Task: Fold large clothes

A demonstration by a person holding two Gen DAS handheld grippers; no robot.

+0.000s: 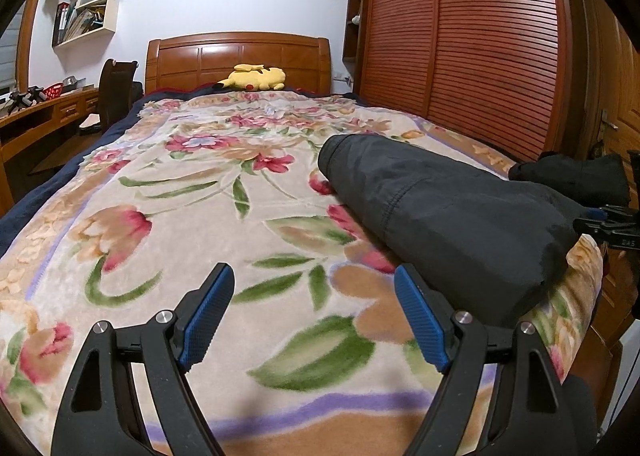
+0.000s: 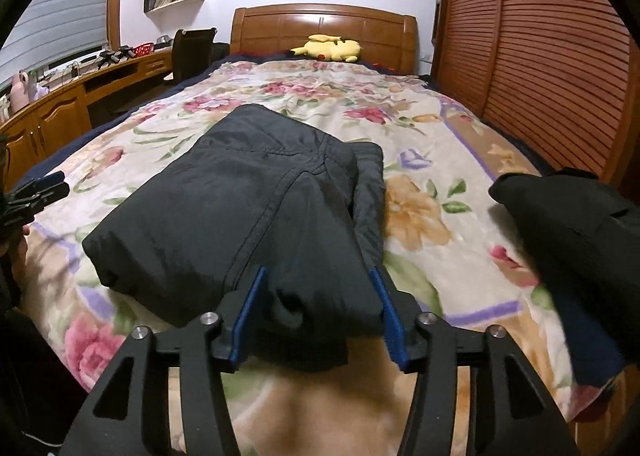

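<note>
Already folded into a compact bundle on the bed (image 2: 440,111): black padded jacket (image 2: 240,195). Right hand-held gripper (image 2: 320,312) released, jaws astride its near edge; left hand-held gripper (image 1: 316,316) wide, empty. Left to fold, seemingly: second dark garment (image 2: 576,223).

The folded trousers (image 2: 240,207) were charcoal black, lying on a cream blanket (image 1: 168,215) patterned with pink flowers, green leaves and a lilac border stripe. The gripper pads (image 1: 208,316) were blue on black frames. A yellow plush toy (image 1: 256,77) lay by the reddish-brown wooden headboard (image 1: 240,55).

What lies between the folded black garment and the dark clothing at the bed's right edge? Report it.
Only bare floral blanket separates the folded black garment from the dark clothing; the right wrist view shows this.
</note>
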